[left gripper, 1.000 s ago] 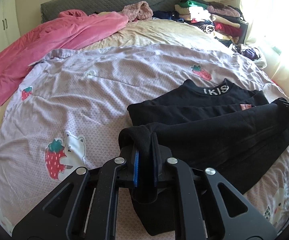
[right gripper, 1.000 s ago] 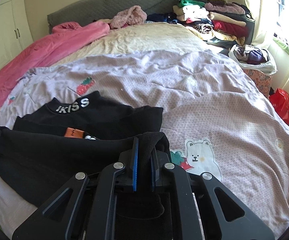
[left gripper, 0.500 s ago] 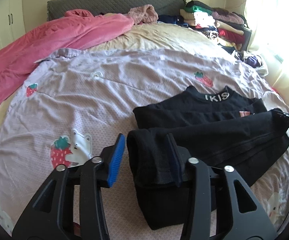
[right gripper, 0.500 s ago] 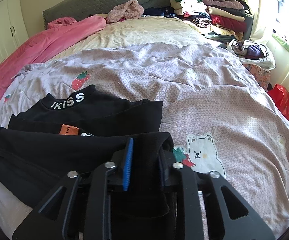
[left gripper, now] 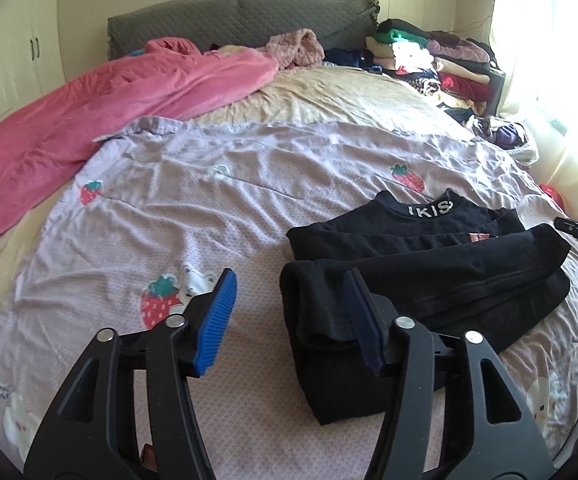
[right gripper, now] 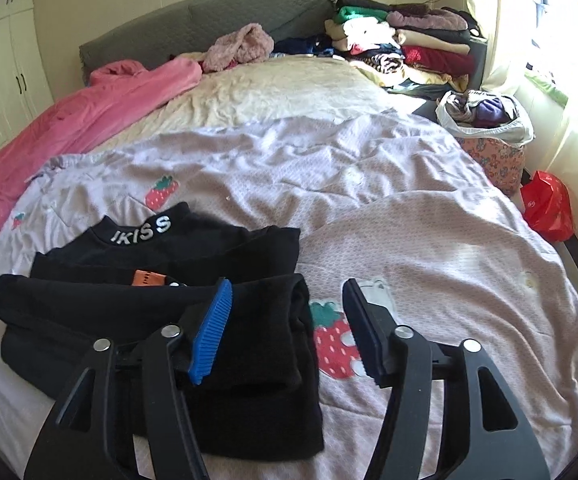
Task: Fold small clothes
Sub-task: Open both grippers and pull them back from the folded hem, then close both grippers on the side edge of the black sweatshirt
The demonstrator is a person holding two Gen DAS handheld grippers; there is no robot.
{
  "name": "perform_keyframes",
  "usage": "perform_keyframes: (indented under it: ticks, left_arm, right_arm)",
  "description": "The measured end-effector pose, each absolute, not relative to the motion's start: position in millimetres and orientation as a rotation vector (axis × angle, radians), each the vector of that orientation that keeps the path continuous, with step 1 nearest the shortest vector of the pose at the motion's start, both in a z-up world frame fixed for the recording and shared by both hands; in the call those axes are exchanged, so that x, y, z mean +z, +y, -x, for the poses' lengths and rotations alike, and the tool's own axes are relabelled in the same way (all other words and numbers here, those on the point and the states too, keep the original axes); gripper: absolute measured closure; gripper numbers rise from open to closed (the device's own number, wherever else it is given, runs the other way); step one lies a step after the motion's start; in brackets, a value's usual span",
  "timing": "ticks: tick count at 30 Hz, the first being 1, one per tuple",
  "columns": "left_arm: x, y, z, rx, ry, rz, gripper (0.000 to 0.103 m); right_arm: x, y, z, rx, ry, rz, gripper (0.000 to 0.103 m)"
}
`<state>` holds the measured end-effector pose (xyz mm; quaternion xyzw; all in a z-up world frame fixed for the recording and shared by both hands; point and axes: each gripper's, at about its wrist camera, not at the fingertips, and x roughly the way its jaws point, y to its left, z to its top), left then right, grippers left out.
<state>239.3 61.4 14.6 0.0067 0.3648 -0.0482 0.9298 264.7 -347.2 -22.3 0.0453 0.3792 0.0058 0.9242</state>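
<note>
A small black top (left gripper: 429,280) (right gripper: 149,312) with white letters on its collar lies folded over on the lilac quilt (left gripper: 217,208) (right gripper: 429,240). In the left wrist view my left gripper (left gripper: 289,308) hangs over the fold's left end, its jaws opening; the cloth edge lies against the right pad while the left blue pad (left gripper: 217,320) is clear of it. In the right wrist view my right gripper (right gripper: 287,320) hovers above the fold's right end, jaws opening, with the cloth lying loose below and between them.
A pink blanket (left gripper: 109,116) (right gripper: 89,116) lies along the left side of the bed. A stack of folded clothes (left gripper: 429,60) (right gripper: 401,48) sits at the far right by the grey headboard (left gripper: 241,20). A basket of clothes (right gripper: 489,128) and a red bag (right gripper: 549,208) stand beside the bed.
Both grippers were shut on the black top's folded edge; both have let go, opened wide and lifted back a little. The fold now rests on the lower half of the top.
</note>
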Motion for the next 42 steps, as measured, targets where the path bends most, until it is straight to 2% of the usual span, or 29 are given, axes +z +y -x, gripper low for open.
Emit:
perform_keyframes:
  ticks: [9,17,35,36,38,40,42]
  left_arm:
    - [25,56,-207,-0.134,0.703,0.003,0.053]
    - [-3,25,-187,-0.206,0.749,-0.049,0.053]
    - [-60,-10,-235,-0.232,0.858,-0.128,0.054]
    - [-59,-9,-240,-0.234,0.855,-0.121,0.054]
    - [-56,-9,-250,-0.235,0.849,-0.119,0.054]
    - [-54,-8,-262,-0.232,0.843,-0.116,0.054]
    - [-50,-7,-276,-0.228,0.838,-0.114,0.054]
  right_arm:
    - [-3,-350,-215,0.057,0.730,-0.075,0.043]
    - [-28,-331,-186,0.145,0.772,-0.042,0.043]
    - [-76,-317,-246,0.213,0.887,-0.109,0.043]
    - [-77,-318,-249,0.218,0.889,-0.122,0.045]
    - [-76,-319,-258,0.233,0.883,-0.154,0.064]
    - [-73,-319,-268,0.245,0.874,-0.176,0.090]
    - [-69,-320,-276,0.244,0.864,-0.182,0.095]
